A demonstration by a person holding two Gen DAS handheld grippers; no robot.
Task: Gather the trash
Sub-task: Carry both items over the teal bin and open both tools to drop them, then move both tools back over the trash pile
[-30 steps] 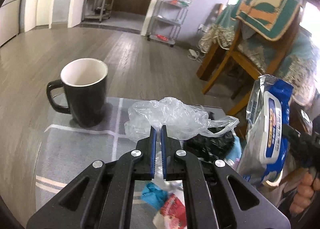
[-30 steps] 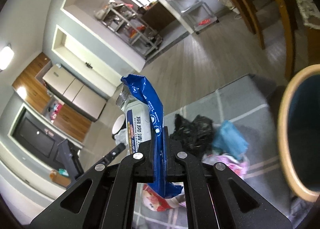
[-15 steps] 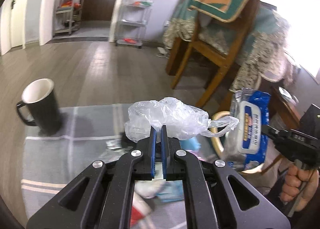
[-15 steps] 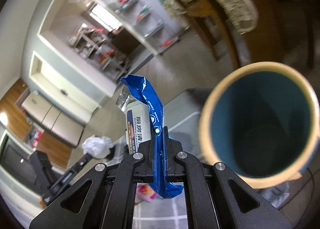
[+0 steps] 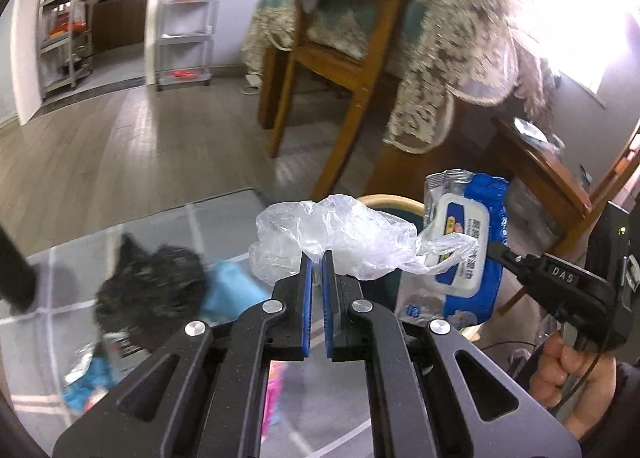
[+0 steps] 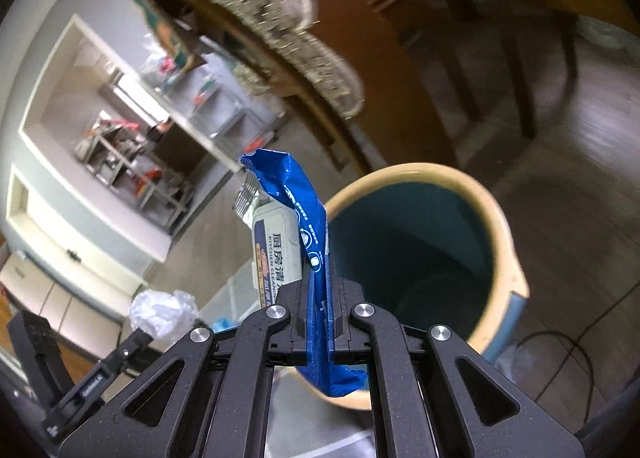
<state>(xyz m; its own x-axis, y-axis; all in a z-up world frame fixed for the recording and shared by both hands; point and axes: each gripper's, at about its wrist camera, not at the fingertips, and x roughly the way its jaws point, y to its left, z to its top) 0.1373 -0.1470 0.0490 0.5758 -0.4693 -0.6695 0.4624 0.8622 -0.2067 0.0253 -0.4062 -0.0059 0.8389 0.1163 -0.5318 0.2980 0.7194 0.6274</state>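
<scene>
My left gripper (image 5: pixel 317 258) is shut on a crumpled clear plastic bag (image 5: pixel 332 236), held above the table. My right gripper (image 6: pixel 318 278) is shut on a blue and white wet-wipe pack (image 6: pixel 298 226), held upright beside the open mouth of a teal bin with a tan rim (image 6: pixel 460 194). The pack (image 5: pixel 464 254) and the right gripper (image 5: pixel 500 254) also show at the right of the left wrist view, with the bin rim (image 5: pixel 390 202) behind the bag. The bag (image 6: pixel 162 312) and the left gripper show at the lower left of the right wrist view.
On the grey checked table cloth (image 5: pixel 132 218) lie a black crumpled bag (image 5: pixel 152 294), blue scraps (image 5: pixel 228 290) and a pink wrapper (image 5: pixel 274 386). A wooden chair (image 5: pixel 340 58) with patterned covers stands behind the bin. A wooden table (image 5: pixel 540 162) is at the right.
Both grippers have swung right with their loads, away from the black mug. The bin mouth has come near the right gripper. The mug has left the view.
</scene>
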